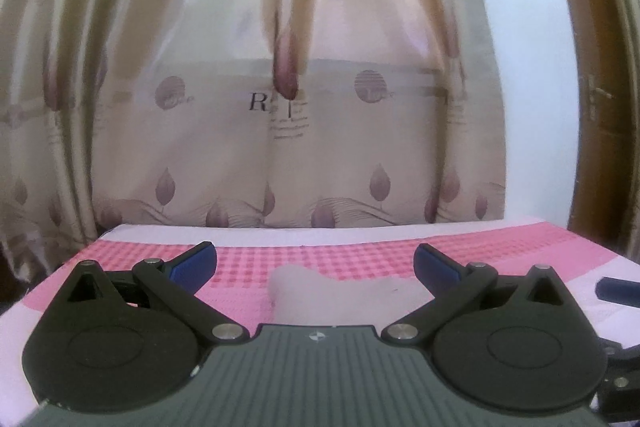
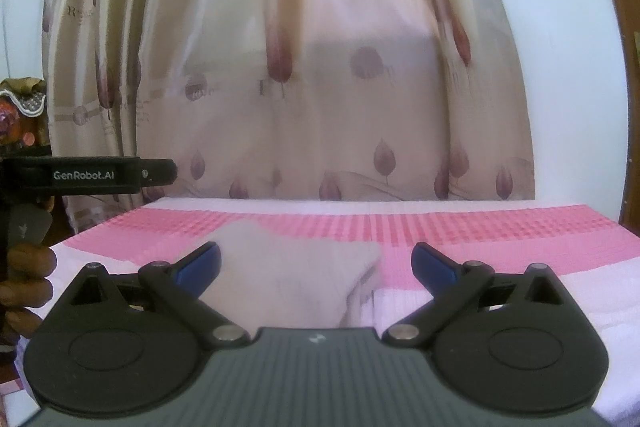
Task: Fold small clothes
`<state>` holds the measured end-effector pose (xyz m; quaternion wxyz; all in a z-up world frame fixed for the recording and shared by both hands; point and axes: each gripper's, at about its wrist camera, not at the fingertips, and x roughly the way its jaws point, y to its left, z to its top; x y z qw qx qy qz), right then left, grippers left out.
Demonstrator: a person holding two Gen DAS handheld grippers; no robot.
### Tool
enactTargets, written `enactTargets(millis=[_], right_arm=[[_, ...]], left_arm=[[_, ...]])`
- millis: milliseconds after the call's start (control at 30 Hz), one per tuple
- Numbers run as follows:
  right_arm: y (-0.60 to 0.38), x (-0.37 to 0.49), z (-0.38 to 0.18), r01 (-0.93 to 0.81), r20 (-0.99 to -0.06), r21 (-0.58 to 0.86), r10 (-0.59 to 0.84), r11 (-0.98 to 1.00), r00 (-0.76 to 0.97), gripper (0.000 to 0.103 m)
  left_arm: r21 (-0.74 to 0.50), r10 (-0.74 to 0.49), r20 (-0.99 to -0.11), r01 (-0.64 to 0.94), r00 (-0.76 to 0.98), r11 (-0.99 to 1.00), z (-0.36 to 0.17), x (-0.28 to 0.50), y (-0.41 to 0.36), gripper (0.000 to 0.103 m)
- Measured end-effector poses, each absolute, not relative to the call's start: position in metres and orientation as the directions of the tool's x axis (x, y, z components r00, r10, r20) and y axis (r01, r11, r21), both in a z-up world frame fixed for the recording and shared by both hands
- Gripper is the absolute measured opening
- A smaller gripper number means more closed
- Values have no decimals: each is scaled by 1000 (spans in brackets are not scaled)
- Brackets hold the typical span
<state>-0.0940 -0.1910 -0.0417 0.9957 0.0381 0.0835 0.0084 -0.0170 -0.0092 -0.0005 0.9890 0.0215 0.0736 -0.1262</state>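
Small pale grey-pink cloth garment (image 2: 296, 279) lies flat on the pink checked bedcover (image 2: 500, 231), long axis crosswise, ahead of both empty wide-spread claws: right gripper (image 2: 316, 265) seemingly nearer, left gripper (image 1: 316, 267) centred on it.

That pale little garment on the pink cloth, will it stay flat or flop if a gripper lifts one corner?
The pale garment will probably flop: its edges look soft and rumpled. It seems thin, so likely light. On the pink checked cloth it may drag rather than slide.
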Motion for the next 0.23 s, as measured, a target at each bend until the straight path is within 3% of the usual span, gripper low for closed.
enactTargets(millis=[233], right_arm=[[-190, -95, -43, 4, -172, 70, 8, 998, 985, 102]], left_arm=[[7, -228, -165, 232, 960, 973, -4, -14, -4, 103]])
